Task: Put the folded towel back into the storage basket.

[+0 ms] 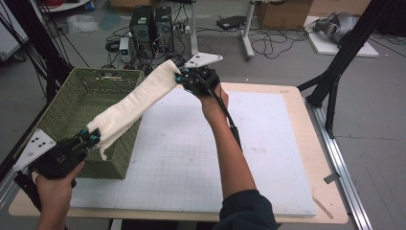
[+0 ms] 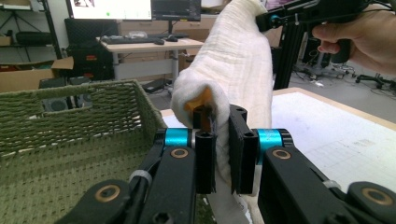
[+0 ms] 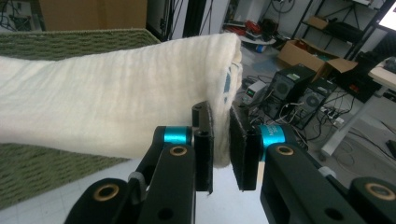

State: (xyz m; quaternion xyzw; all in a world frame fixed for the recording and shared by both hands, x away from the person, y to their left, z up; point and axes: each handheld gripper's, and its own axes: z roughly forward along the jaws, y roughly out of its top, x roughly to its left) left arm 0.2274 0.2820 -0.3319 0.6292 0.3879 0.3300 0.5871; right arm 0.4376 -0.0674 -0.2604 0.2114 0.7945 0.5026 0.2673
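A folded cream towel (image 1: 131, 103) hangs stretched in the air between both grippers, slanting over the near right corner of a green woven basket (image 1: 81, 103). My left gripper (image 1: 92, 136) is shut on the towel's lower end at the front left, above the basket's right wall. My right gripper (image 1: 181, 76) is shut on the raised far end near the table's back edge. In the left gripper view the towel (image 2: 236, 70) is pinched between the jaws of the left gripper (image 2: 223, 154), and the other hand holds the far end. In the right gripper view the right gripper (image 3: 221, 140) clamps the towel's (image 3: 116, 107) edge.
The basket stands at the table's left edge beside a white gridded mat (image 1: 206, 143) on the wooden table (image 1: 316, 158). Computer towers (image 1: 151, 26), cables and black frame legs (image 1: 335, 72) lie on the floor behind the table. A metal rail (image 1: 342, 167) runs along the right side.
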